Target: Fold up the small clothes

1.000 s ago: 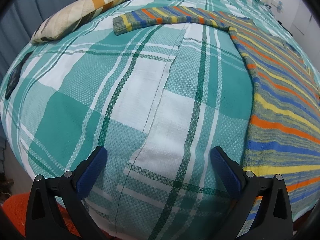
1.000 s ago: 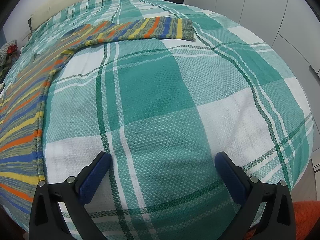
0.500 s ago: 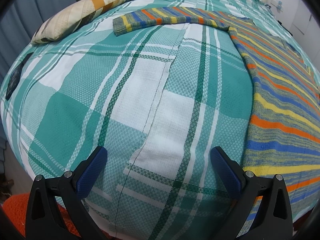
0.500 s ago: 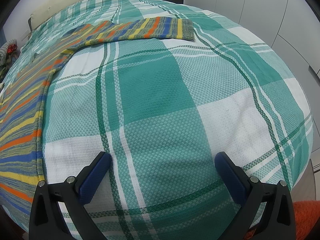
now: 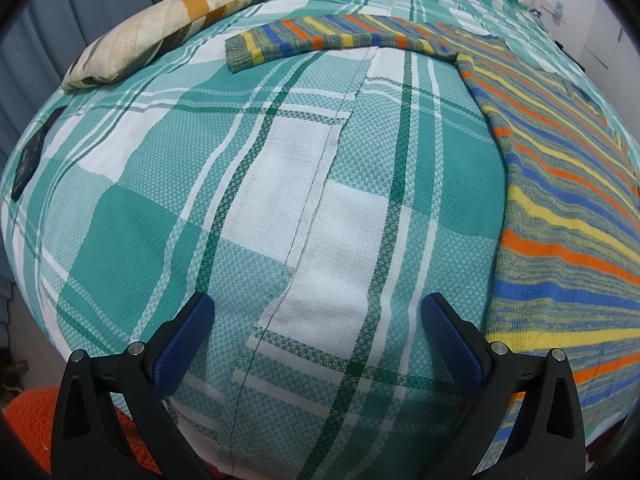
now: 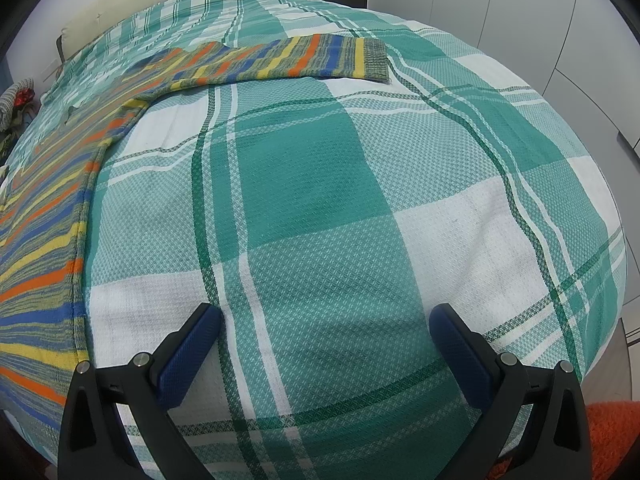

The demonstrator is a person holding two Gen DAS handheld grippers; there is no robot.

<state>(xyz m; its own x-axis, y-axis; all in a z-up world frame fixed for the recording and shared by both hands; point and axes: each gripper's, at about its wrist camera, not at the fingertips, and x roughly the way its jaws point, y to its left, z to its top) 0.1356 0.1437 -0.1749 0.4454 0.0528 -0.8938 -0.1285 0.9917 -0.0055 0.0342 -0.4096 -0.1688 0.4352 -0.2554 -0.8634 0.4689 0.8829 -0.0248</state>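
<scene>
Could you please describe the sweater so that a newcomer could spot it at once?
Look at the bed with the green and white checked cover. The sweater lies flat on it, sleeves spread sideways. Unlike the beige pillow, it has orange, blue and yellow stripes.

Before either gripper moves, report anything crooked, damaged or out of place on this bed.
Nothing stands out. The striped sweater lies flat on the plaid bedspread, its sleeves spread out to each side. A pillow rests near the bed's far left side. Both the left gripper and the right gripper are open and empty.
</scene>
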